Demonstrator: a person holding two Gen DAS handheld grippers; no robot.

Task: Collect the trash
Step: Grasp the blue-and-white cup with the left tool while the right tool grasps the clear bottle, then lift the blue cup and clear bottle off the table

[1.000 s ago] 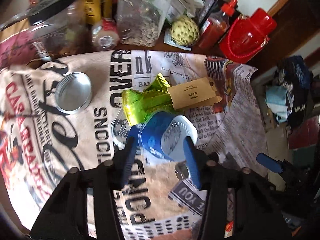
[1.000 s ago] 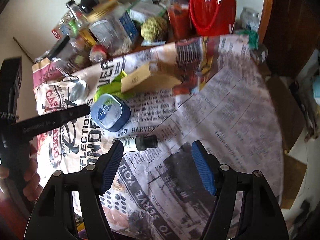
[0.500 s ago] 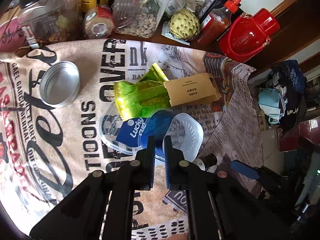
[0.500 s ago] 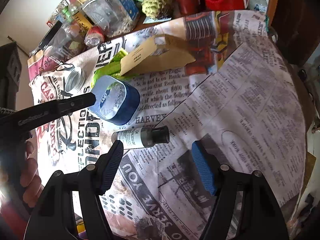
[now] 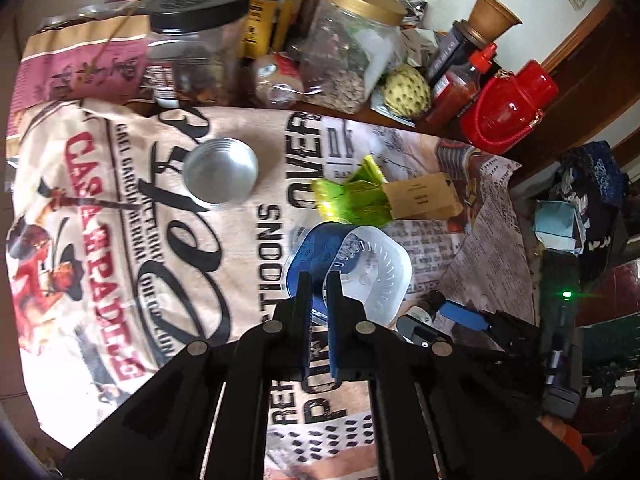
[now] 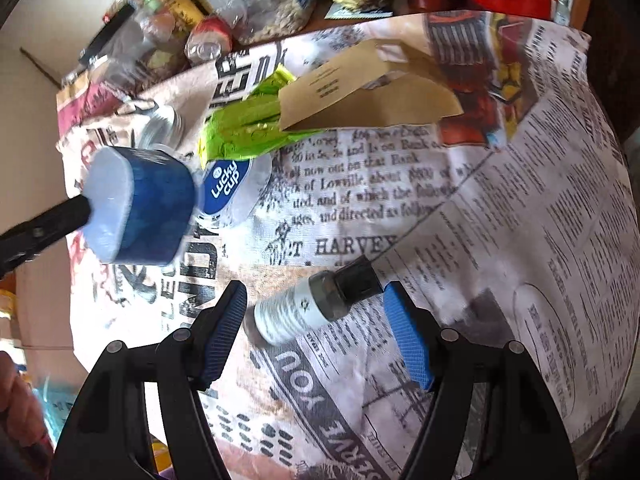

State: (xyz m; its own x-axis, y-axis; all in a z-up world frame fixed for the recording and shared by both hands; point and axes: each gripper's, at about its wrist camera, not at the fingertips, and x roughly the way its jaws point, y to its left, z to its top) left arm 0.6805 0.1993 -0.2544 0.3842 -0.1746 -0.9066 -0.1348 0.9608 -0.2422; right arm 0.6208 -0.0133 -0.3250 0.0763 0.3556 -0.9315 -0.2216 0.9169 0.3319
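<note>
My left gripper (image 5: 319,284) is shut on the wall of a blue plastic cup (image 5: 352,264) and holds it tilted above the cloth. The right wrist view shows the cup (image 6: 140,208) lifted at the left, its clear "lucky cup" lid (image 6: 230,188) lying just beyond it. A small white bottle with a dark cap (image 6: 316,304) lies on its side between the fingers of my open right gripper (image 6: 315,296), which do not press on it. A crumpled green wrapper (image 6: 244,128) and a brown cardboard box (image 6: 360,88) lie further back.
A round metal lid (image 5: 220,170) lies on the printed tablecloth (image 5: 120,220). Jars, sauce bottles, a custard apple (image 5: 406,90) and a red jug (image 5: 508,108) crowd the table's far edge. To the right the cloth hangs over the table edge (image 5: 520,240).
The left gripper shut on the blue cup and lifted it off its lid. The right gripper sank toward the small bottle, which now lies between its fingers.
</note>
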